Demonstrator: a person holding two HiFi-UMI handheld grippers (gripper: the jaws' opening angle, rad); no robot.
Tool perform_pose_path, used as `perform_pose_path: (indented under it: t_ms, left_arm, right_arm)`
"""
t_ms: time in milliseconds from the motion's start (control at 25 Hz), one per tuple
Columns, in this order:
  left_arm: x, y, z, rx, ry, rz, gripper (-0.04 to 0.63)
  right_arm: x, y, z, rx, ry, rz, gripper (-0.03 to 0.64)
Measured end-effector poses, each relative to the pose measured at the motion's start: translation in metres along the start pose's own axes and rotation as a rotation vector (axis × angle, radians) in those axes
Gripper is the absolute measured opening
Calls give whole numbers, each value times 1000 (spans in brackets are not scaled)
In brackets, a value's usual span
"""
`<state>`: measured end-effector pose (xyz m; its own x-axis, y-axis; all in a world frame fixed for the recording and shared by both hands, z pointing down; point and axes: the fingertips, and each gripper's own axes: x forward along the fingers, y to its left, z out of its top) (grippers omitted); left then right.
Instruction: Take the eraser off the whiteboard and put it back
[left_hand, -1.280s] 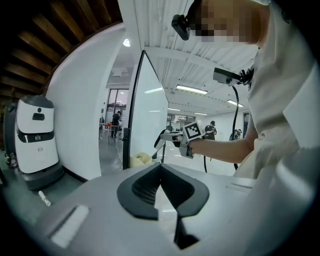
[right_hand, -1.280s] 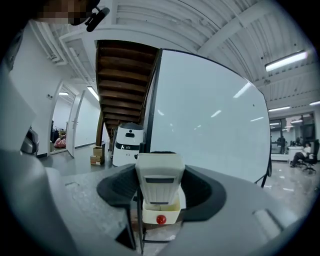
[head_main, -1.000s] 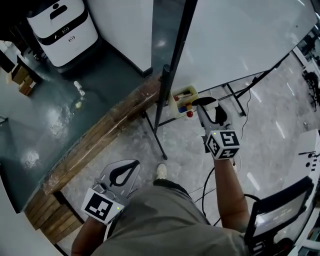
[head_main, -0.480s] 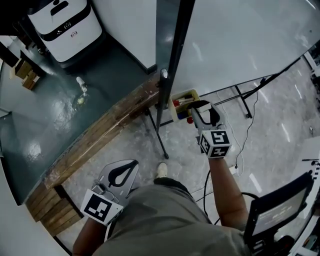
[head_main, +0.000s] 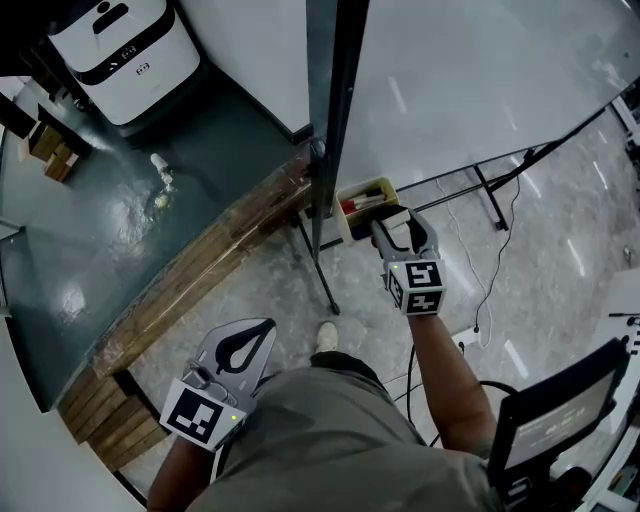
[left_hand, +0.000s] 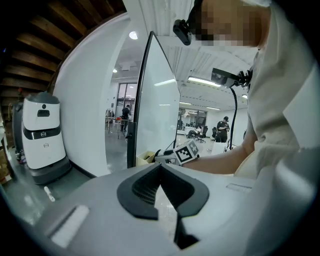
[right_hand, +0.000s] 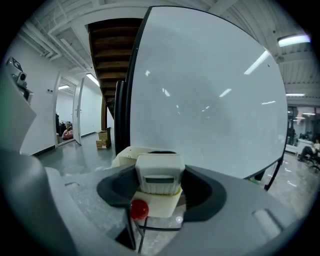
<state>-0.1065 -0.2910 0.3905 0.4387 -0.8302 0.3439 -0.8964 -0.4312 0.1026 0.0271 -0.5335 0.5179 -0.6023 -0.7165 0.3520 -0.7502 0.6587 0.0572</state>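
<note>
Brought the eraser (right_hand: 159, 174) down and leftward over the last second, from beside the tray (head_main: 362, 190) to just above its near edge, at the lower corner of the whiteboard (head_main: 480, 80). Judged the put-back close, with the release not yet made. Gripped it in the right gripper (head_main: 398, 230), jaws wide on its two sides. Held the left gripper (left_hand: 161, 166) closed and empty, low by the body. Showed as a pale ribbed block, dark slot on the face, yellowish pad beneath.

1. From the head we look steeply down at the whiteboard (head_main: 480, 80).
2. The left hand-held gripper (left_hand: 161, 167) camera sees it edge-on — from further back.
3. The right hand-held gripper (right_hand: 160, 172) camera faces it close; we share it throughout.
</note>
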Motion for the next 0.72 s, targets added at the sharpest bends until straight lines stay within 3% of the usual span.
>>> perform_pose_path:
  t_ms: [720]
  left_arm:
    - [-3, 6, 0, 3, -10, 1, 2]
  right_arm:
    - [13, -8, -5, -3, 9, -4, 261]
